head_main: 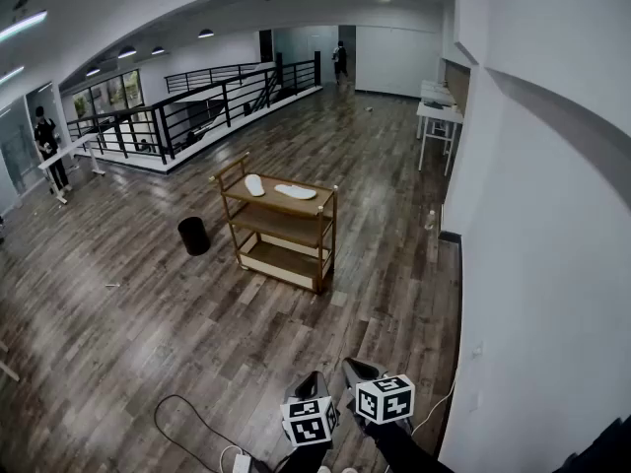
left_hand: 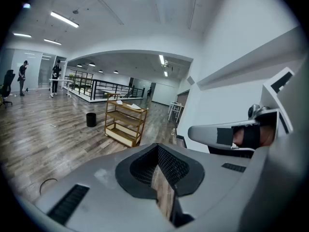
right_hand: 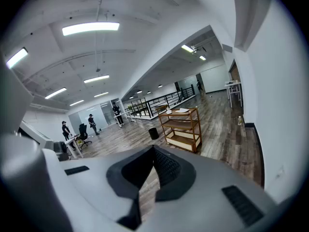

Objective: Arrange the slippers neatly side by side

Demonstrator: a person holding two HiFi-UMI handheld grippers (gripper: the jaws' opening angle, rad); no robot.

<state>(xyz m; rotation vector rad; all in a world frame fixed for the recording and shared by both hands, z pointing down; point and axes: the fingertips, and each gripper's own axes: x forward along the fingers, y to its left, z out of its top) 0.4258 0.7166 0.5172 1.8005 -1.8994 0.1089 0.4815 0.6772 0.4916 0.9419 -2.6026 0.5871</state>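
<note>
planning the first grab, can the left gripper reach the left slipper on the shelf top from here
Probably not: the left gripper is shut and hangs far back, while the left slipper lies atop the wooden shelf well across the floor. Nothing blocks the way, so walking up should do.

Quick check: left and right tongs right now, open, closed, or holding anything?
Left tongs: closed, holding nothing.
Right tongs: closed, holding nothing.
</note>
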